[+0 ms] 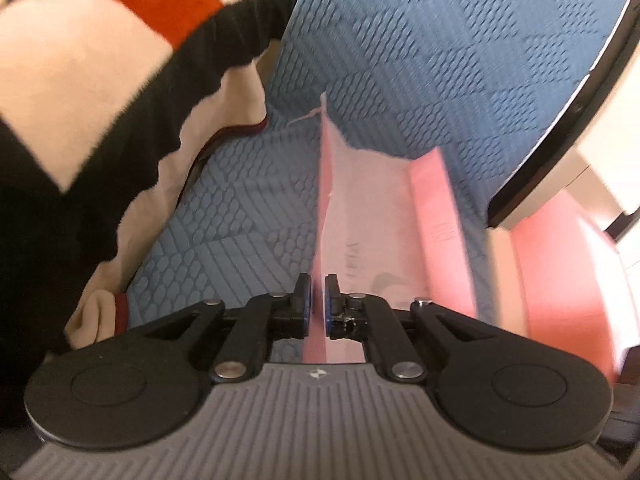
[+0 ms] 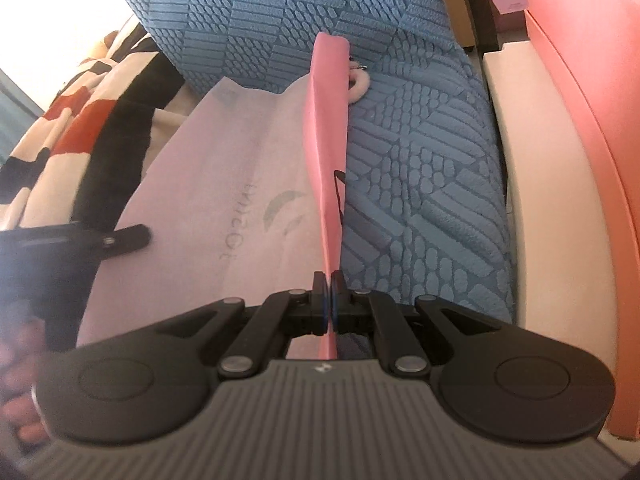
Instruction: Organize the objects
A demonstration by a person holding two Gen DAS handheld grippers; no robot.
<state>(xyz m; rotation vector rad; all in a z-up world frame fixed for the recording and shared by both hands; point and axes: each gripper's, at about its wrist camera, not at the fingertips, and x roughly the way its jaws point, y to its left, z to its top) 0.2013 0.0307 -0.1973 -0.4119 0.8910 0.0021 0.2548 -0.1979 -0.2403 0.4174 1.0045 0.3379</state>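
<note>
1. A blue textured bedcover [image 2: 420, 184] filled most of both views, with a matching blue pillow [image 1: 460, 52] leaning up at twelve o'clock.
2. A coral-pink bed frame [image 2: 592, 120] ran along the three o'clock side in the right wrist view, with a white mattress edge [image 2: 540, 220] just inside it.
3. A blanket patterned in cream, red and black [image 1: 100, 80] lay bunched at nine to ten o'clock in the left wrist view.
4. The pink fabric bag [image 2: 240, 168] lay on the bedcover at centre, its far end tucked against the pillow, with a faint logo on its pale face and a darker pink fold [image 2: 326, 140] standing on edge.
5. The right gripper [image 2: 330, 280] was pinched tight on that fold at six o'clock.
6. The left gripper [image 1: 317, 280] had its fingers slightly apart, a thin edge of the bag between them; contact with the pads could not be told.
</note>
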